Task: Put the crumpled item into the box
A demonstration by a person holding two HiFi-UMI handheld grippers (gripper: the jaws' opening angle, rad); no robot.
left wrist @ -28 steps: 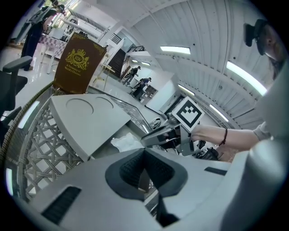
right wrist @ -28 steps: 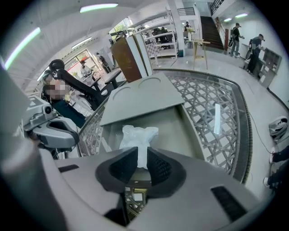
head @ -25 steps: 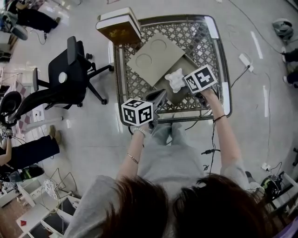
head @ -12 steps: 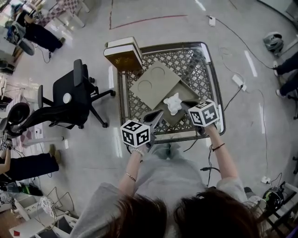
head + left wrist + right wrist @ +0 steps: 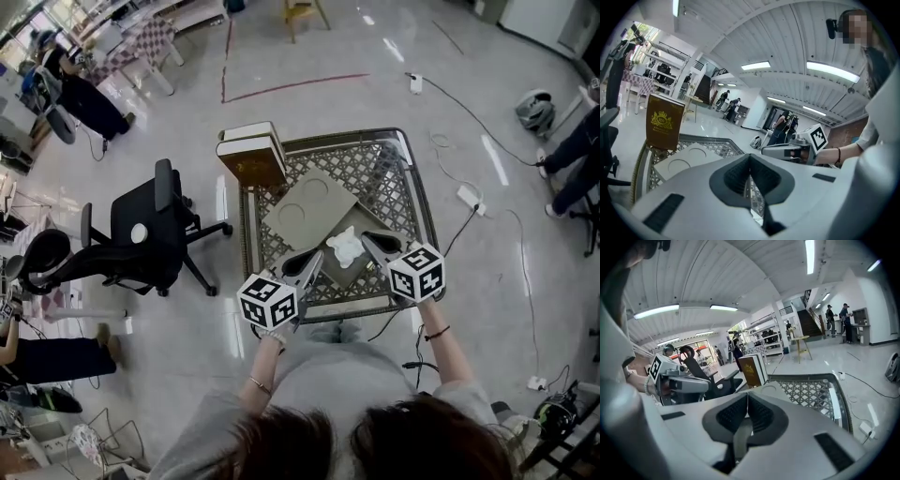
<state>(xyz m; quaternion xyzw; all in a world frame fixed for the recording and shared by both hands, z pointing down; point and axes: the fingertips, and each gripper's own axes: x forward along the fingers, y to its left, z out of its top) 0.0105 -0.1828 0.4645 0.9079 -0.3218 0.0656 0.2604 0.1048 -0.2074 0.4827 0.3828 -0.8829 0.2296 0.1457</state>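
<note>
Crumpled white paper (image 5: 347,246) is lying between left gripper (image 5: 314,258) and right gripper (image 5: 367,240), both with fingers pressing together on nothing. It is looking light, soft and crushable; pinching a raised fold should suit.

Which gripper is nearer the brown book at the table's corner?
Left. The left gripper is on the same side as the brown book; the right gripper is farther across.
</note>
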